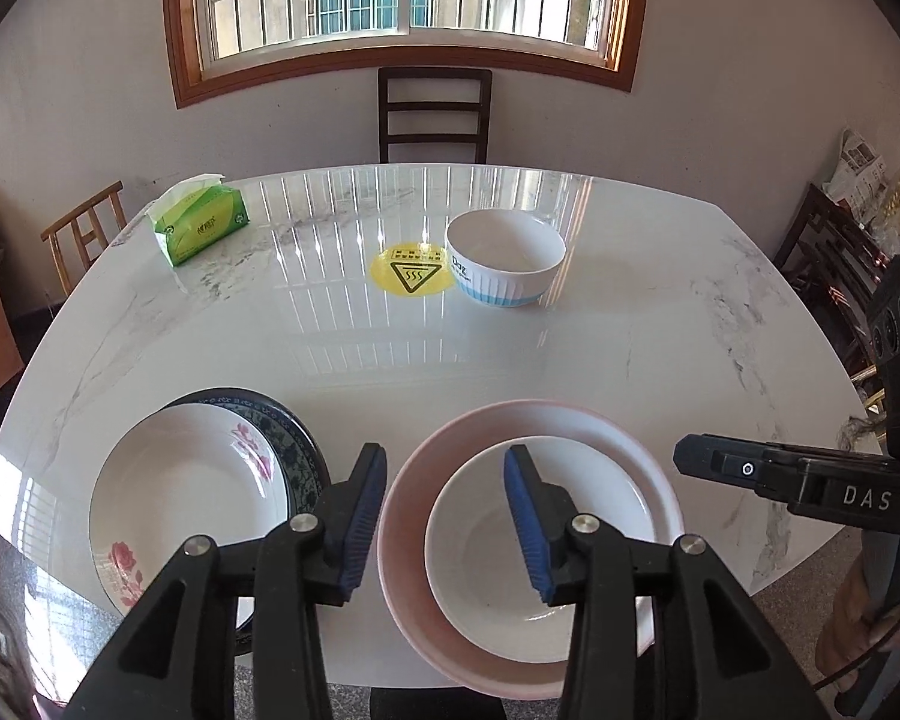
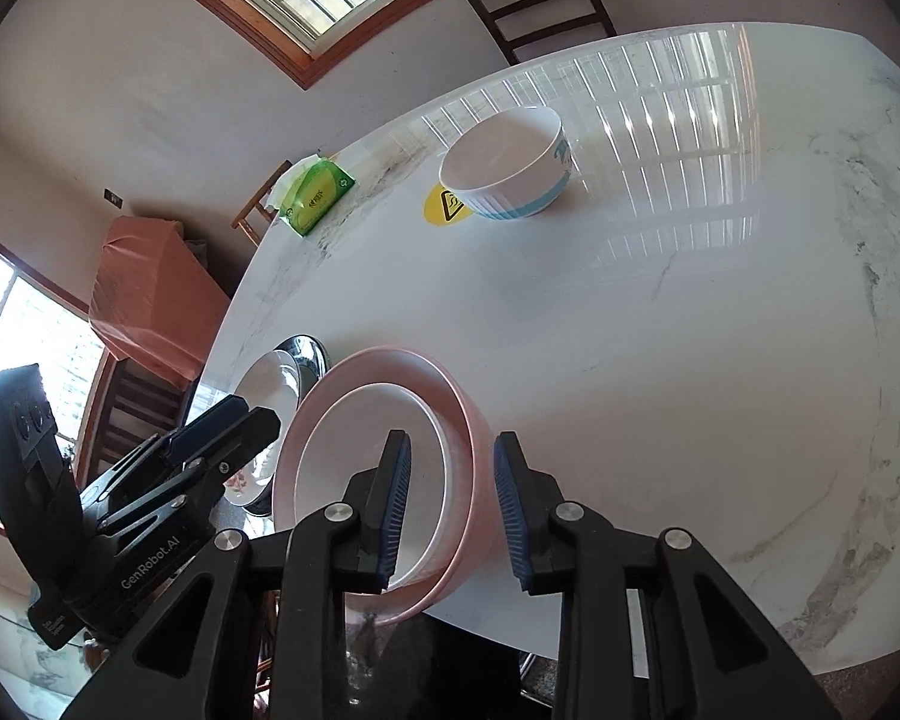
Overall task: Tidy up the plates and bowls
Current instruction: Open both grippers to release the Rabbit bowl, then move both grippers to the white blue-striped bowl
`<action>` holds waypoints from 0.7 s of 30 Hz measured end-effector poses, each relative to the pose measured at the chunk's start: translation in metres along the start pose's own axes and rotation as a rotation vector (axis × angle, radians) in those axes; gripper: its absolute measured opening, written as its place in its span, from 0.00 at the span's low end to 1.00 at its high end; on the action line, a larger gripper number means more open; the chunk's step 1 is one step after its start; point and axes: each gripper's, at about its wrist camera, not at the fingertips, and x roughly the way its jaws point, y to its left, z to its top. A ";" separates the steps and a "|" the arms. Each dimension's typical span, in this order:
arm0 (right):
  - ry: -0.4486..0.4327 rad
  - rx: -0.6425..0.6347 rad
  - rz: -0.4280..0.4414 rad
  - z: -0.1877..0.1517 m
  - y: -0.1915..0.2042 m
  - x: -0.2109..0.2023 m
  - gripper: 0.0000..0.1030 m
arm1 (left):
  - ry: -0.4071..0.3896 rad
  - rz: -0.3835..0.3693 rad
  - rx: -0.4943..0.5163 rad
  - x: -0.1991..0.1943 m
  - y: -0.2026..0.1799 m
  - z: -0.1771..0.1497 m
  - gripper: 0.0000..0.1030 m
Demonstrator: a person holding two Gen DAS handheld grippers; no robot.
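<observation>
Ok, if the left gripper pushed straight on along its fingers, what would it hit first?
Most likely the near left wall of the pink bowl, which sits between the open fingers of the left gripper, with the white bowl nested inside. Depth is hard to judge.

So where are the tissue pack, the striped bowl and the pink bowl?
tissue pack (image 1: 207, 225), left wrist view, green front face.
striped bowl (image 1: 504, 285), left wrist view, outer wall.
pink bowl (image 2: 480, 450), right wrist view, outer side wall.
</observation>
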 end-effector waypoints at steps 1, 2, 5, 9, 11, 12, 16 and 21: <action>-0.007 -0.003 -0.009 0.003 -0.003 0.000 0.30 | -0.003 -0.004 -0.003 0.002 0.001 0.004 0.41; -0.013 -0.006 -0.016 0.005 -0.006 0.000 0.31 | -0.004 -0.001 -0.007 0.004 0.003 0.008 0.41; -0.027 -0.014 -0.042 0.017 -0.016 0.002 0.35 | -0.015 -0.021 -0.018 0.012 0.007 0.021 0.41; -0.035 0.019 -0.051 0.042 -0.037 0.005 0.38 | 0.038 -0.061 -0.021 0.036 0.010 0.048 0.41; -0.039 0.031 -0.061 0.057 -0.047 0.008 0.47 | 0.061 -0.064 -0.023 0.051 0.011 0.062 0.41; -0.049 0.039 -0.066 0.065 -0.051 0.009 0.51 | 0.076 -0.069 -0.019 0.060 0.012 0.070 0.41; -0.072 0.057 -0.105 0.096 -0.063 0.016 0.61 | 0.141 -0.118 -0.054 0.098 0.020 0.096 0.41; -0.062 0.084 -0.107 0.127 -0.075 0.036 0.63 | 0.198 -0.164 -0.084 0.139 0.023 0.118 0.41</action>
